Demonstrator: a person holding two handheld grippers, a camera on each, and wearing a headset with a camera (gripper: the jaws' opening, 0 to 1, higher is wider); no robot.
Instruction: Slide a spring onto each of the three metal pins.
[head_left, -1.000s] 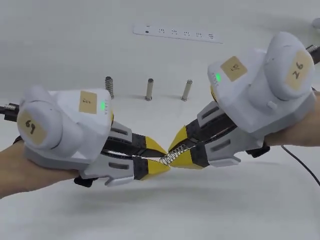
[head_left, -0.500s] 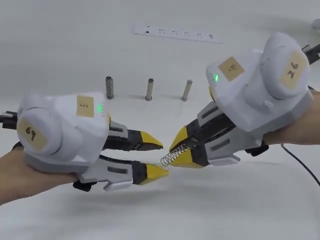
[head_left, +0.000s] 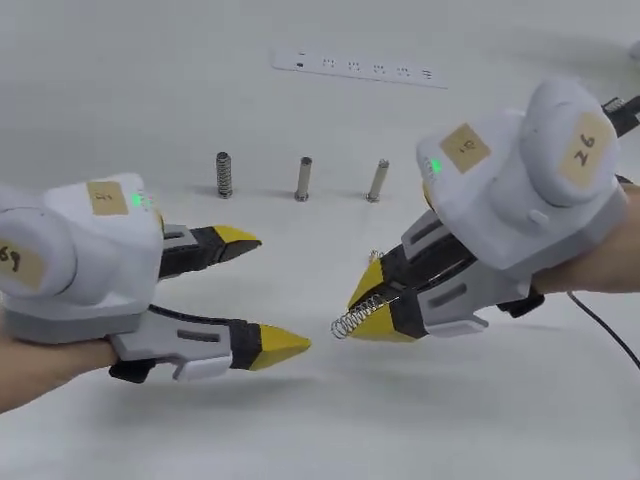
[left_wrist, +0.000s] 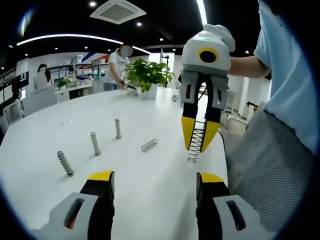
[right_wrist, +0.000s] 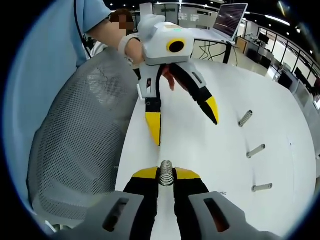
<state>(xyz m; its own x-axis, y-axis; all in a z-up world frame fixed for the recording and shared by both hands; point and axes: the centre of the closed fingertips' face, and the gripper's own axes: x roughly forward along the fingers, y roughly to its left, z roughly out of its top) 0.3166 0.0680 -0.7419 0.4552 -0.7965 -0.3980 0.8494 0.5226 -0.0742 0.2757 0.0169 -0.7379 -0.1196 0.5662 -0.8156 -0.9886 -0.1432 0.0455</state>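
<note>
off the spring (head_left: 357, 314), left gripper (head_left: 276, 292) backed away — jaws wider

My head view is bright and even. Light falls from overhead and lays soft grey shadows on the white bench (head_left: 330, 420) beneath my left gripper (head_left: 280, 292) and right gripper (head_left: 355, 315). In the left gripper view, ceiling strip lights (left_wrist: 65, 36) glare against a dark ceiling. Both gripper views bow hard at the edges. The spring (right_wrist: 167, 179) pinched in my right gripper's jaws looks sharp.
</note>
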